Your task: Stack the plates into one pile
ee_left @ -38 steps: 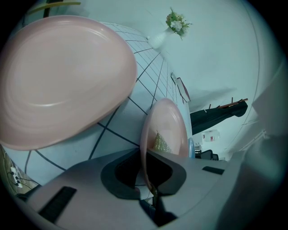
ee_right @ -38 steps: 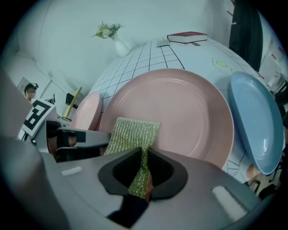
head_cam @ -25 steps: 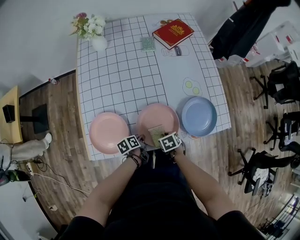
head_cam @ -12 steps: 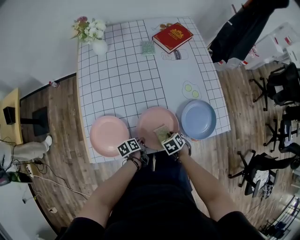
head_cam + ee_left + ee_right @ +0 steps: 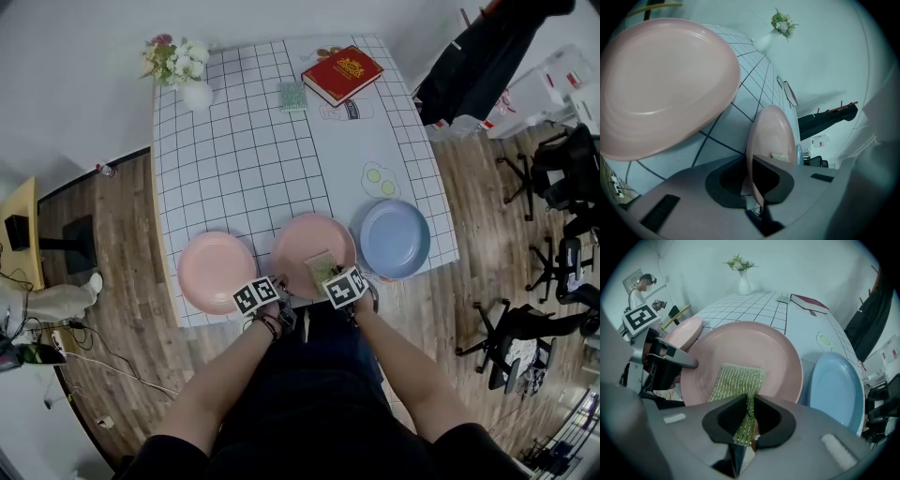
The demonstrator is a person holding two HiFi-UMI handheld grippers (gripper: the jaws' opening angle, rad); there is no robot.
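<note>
Three plates lie along the table's near edge: a pink plate (image 5: 217,272) at the left, a second pink plate (image 5: 312,251) in the middle, a blue plate (image 5: 395,238) at the right. My left gripper (image 5: 284,287) is shut on the middle plate's near rim (image 5: 771,136); the left pink plate (image 5: 661,89) lies beside it. My right gripper (image 5: 750,420) is shut on a yellow-green scrubbing cloth (image 5: 738,380), which lies spread on the middle plate (image 5: 740,345). The blue plate (image 5: 834,385) touches or overlaps that plate's right edge. The left gripper (image 5: 670,355) shows at the plate's left rim.
A red book (image 5: 342,69), a small green pad (image 5: 293,96) and a white vase of flowers (image 5: 183,66) stand at the table's far end. The table's near edge (image 5: 309,305) runs just under both grippers. Black chairs (image 5: 562,178) stand on the floor to the right.
My right gripper has shifted slightly to the right on the middle plate and rolled a little, taking the cloth with it. The left gripper has kept still on the rim.
</note>
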